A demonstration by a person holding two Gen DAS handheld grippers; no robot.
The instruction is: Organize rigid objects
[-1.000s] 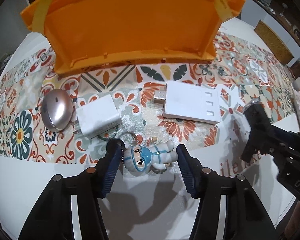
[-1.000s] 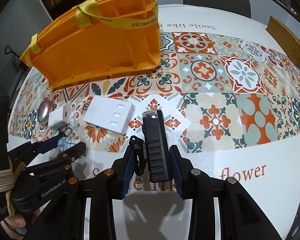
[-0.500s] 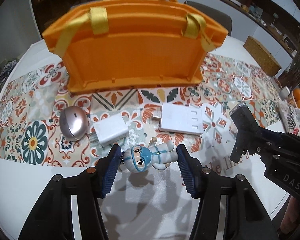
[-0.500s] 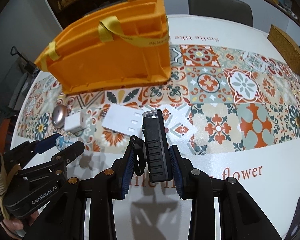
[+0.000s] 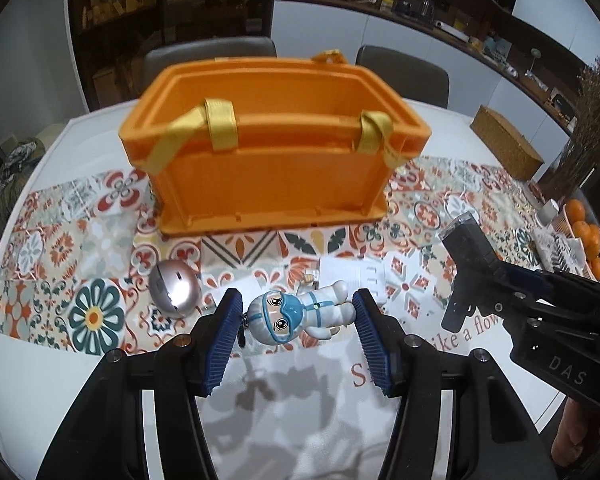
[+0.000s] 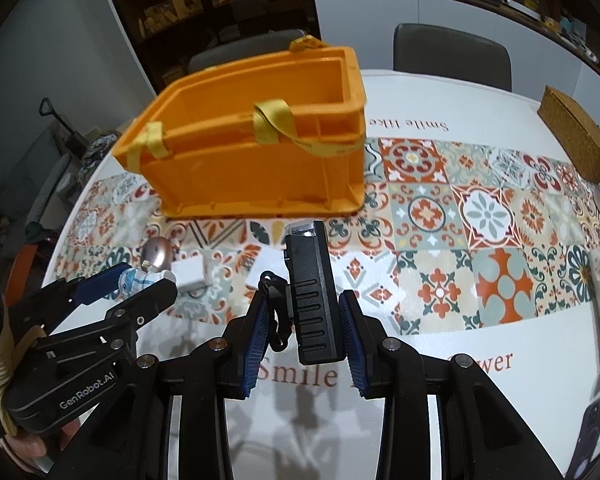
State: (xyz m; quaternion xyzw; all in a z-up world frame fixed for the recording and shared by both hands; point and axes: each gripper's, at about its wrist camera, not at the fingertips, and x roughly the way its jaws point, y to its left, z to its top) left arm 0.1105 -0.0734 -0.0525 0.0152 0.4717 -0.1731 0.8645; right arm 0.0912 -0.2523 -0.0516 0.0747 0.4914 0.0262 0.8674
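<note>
Figurine keychain (image 5: pixel 300 314), white-suited with blue goggles, lay crosswise between the ribbed blue pads of my left gripper (image 5: pixel 296 334); its head and keyring sat at the left pad and its feet at the right pad, so the jaws, fairly wide apart, appeared closed on it and carried it above the table (image 5: pixel 40 360). From the right wrist camera the same figurine showed between that gripper's fingertips (image 6: pixel 144 278). My right gripper (image 6: pixel 304 330) held a black ribbed device (image 6: pixel 314 300) upright; the right pad pressed its side, while a black cord loop sat between the device and the left pad.

Orange crate (image 5: pixel 276 160), fitted with yellow straps, stood open-topped toward the far edge of the table, on the patterned tile runner (image 5: pixel 60 256). Its interior could not be seen fully. On the runner, between the crate and the near edge, lay a silver dome-shaped object (image 5: pixel 174 292), a white charger block (image 6: pixel 190 276) just beside it, and a flat white adapter (image 5: pixel 358 274) partly hidden behind the figurine. A woven box (image 5: pixel 506 146) rested near the far right corner.
</note>
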